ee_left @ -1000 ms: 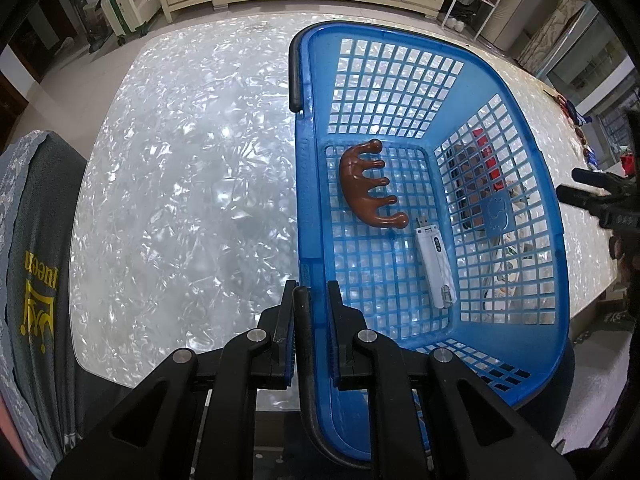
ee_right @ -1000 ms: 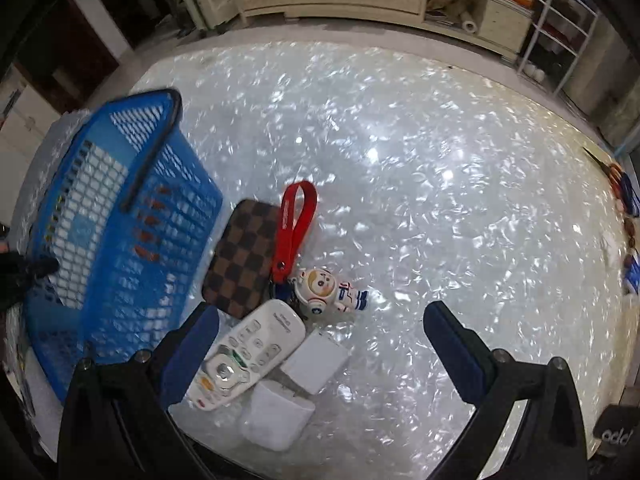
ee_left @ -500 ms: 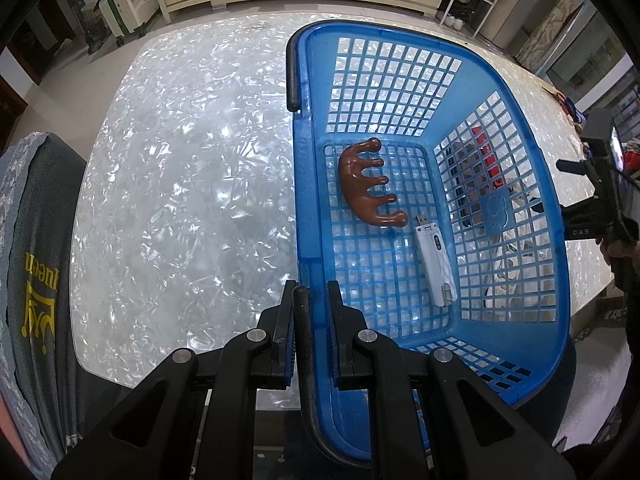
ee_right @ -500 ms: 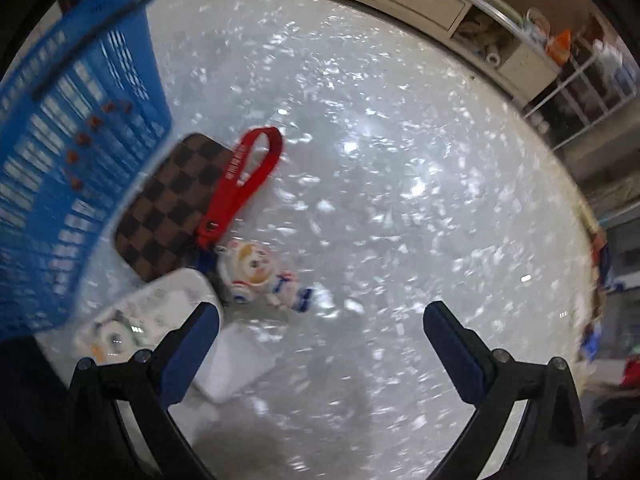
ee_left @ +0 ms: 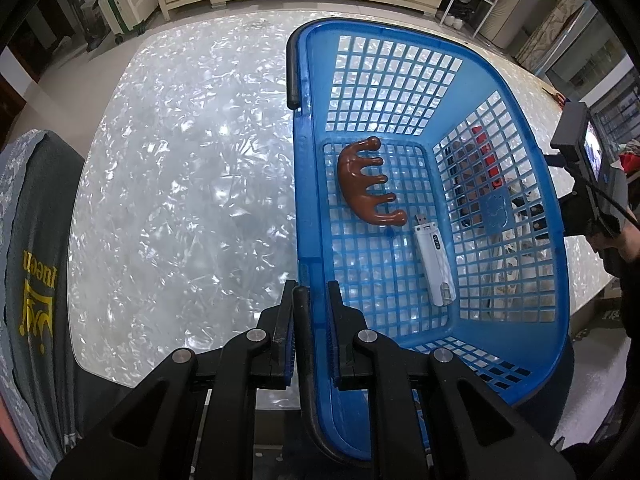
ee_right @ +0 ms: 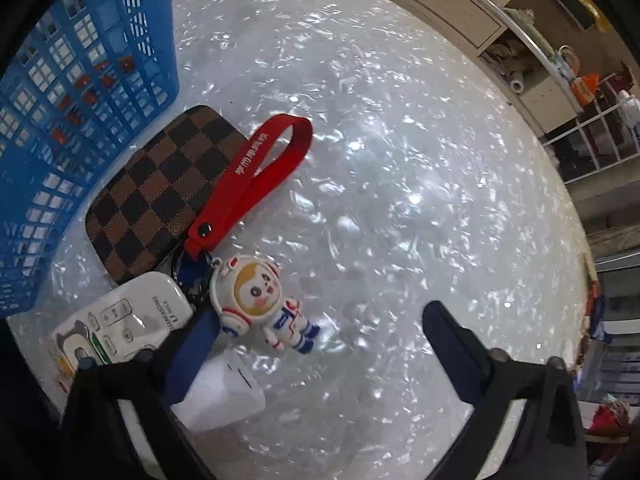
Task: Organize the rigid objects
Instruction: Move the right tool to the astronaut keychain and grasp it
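The right hand-held gripper (ee_right: 320, 336) hangs over the surface (ee_right: 400, 160) with its jaws spread wide and nothing between them. The astronaut figurine keychain (ee_right: 260, 304) lies directly ahead of the gap, closer to the left finger than to the right. Its body runs diagonally, head toward the upper left, feet toward the lower right, so its long axis crosses the jaw line at an angle. A ring joins the figurine to a red wrist strap (ee_right: 256, 176), which extends away from the gripper and overlaps the edge of a brown checkered pouch (ee_right: 160, 192). A white remote control (ee_right: 116, 324) lies partly behind the left finger, and a white box (ee_right: 224, 396) sits below it. All 4 items lie just beside the outer wall of the blue basket (ee_right: 80, 80).

The left hand-held gripper (ee_left: 310, 340) is closed narrow on the basket's black handle (ee_left: 306, 360), steadying it. Inside the blue basket rest 2 items: a brown wooden massage comb (ee_left: 360, 184) and a white USB dongle (ee_left: 434, 264).

Judgement: the right gripper is the nearer one. The next move likely requires a short descent and a small wrist turn to close across the figurine.
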